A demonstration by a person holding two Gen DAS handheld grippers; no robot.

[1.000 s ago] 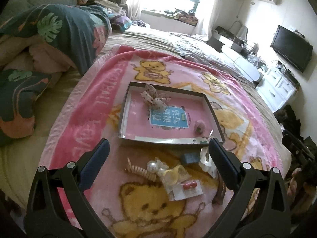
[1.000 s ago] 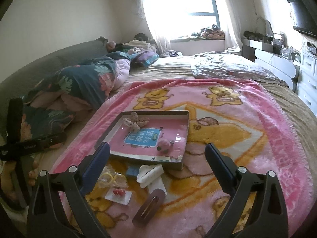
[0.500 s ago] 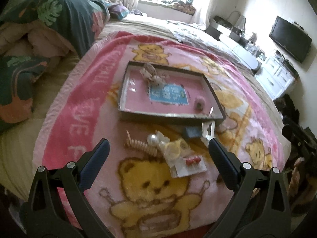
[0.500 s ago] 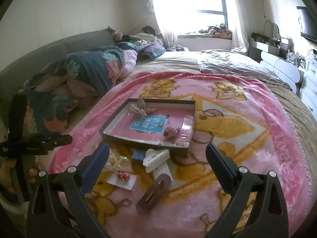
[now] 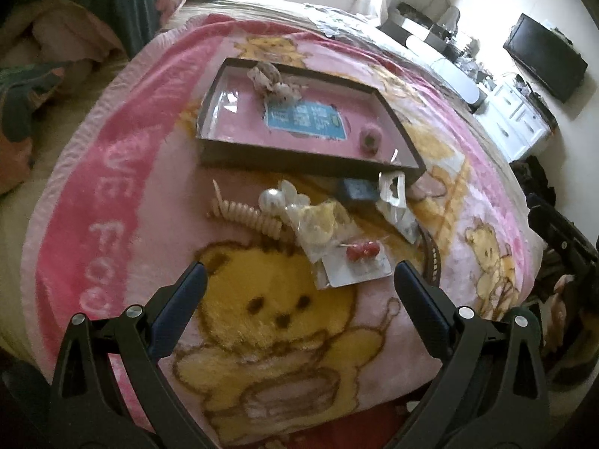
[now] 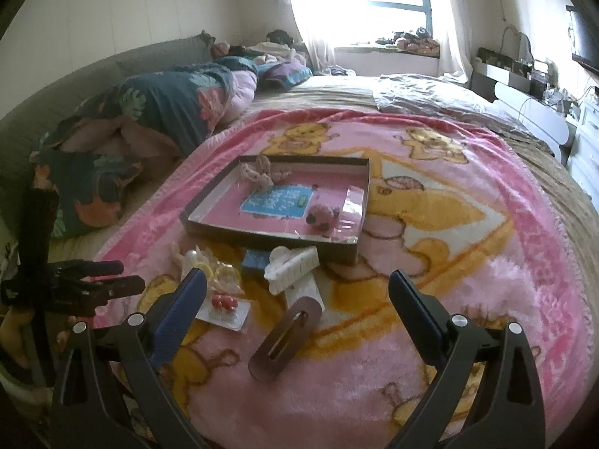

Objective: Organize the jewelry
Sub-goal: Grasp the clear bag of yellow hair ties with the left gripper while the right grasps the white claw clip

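While both hang over the blanket: each claw is spread wide and carries nothing.
Left claw: above the yellow bear print, its blue-padded fingers apart, off the fabric.
Right claw: likewise agape; the left claw shows at its far left, side-on.
Blanket: pink, bear pattern, laid on the bed.
Tray: dark-rimmed, pink floor with a blue label, beyond both claws past the loose pile.
In tray: a spotted bow at the far edge, a pink fuzzy piece toward the right near corner.
Loose pile: between the left claw and the tray's near wall.
Red earrings: on a clear card, just ahead of the left claw, toward its right finger.
Yellow hoops: bagged, touching that card's far side.
Pearl: just beside a beige spiral tie, left of the hoops.
White clip: ahead of the right claw, against the tray's wall, beside a small blue box.
Brown clip: flat, nearest the right claw, between its fingers in view.
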